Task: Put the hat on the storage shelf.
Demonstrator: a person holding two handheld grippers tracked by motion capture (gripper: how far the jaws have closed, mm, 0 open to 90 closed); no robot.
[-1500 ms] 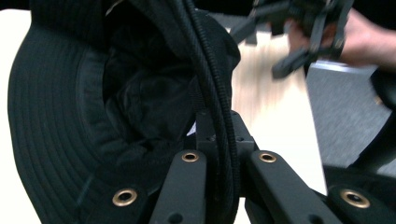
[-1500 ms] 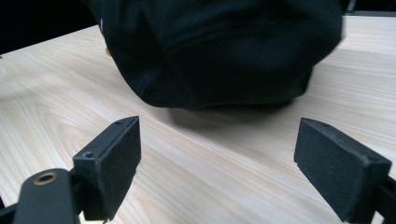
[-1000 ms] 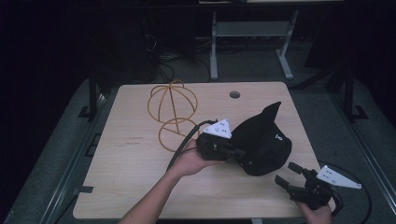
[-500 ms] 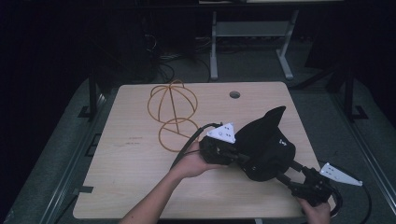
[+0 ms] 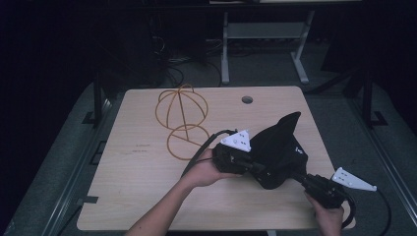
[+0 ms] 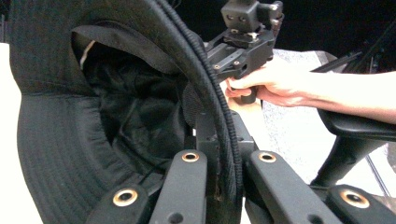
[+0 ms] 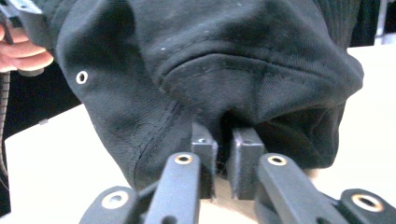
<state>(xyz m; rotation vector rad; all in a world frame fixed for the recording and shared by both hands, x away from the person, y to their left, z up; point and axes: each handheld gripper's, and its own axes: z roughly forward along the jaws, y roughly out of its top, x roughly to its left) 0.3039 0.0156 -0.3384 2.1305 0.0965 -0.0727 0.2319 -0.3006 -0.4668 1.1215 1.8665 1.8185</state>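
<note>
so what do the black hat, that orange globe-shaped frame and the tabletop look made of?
Black hat: matte woven fabric, likely cotton twill; it shows stitched seams, a metal eyelet and a corded brim edge.
Orange globe-shaped frame: thin bent wire hoops, probably coated metal; the finish is hard to tell.
Tabletop: pale wood-grain board, probably laminate, with a low sheen.

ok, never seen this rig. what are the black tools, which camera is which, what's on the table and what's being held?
No robot here: a person holds a two-jaw gripper in each hand. The high view looks down on the wooden table; the other two cameras ride on the grippers and look along their jaws. The left gripper is closed on the corded brim edge of a black hat; the right gripper pinches the hat's fabric from the opposite side, its jaws nearly together. An orange wire stand with a globe-shaped top stands behind, untouched.
</note>
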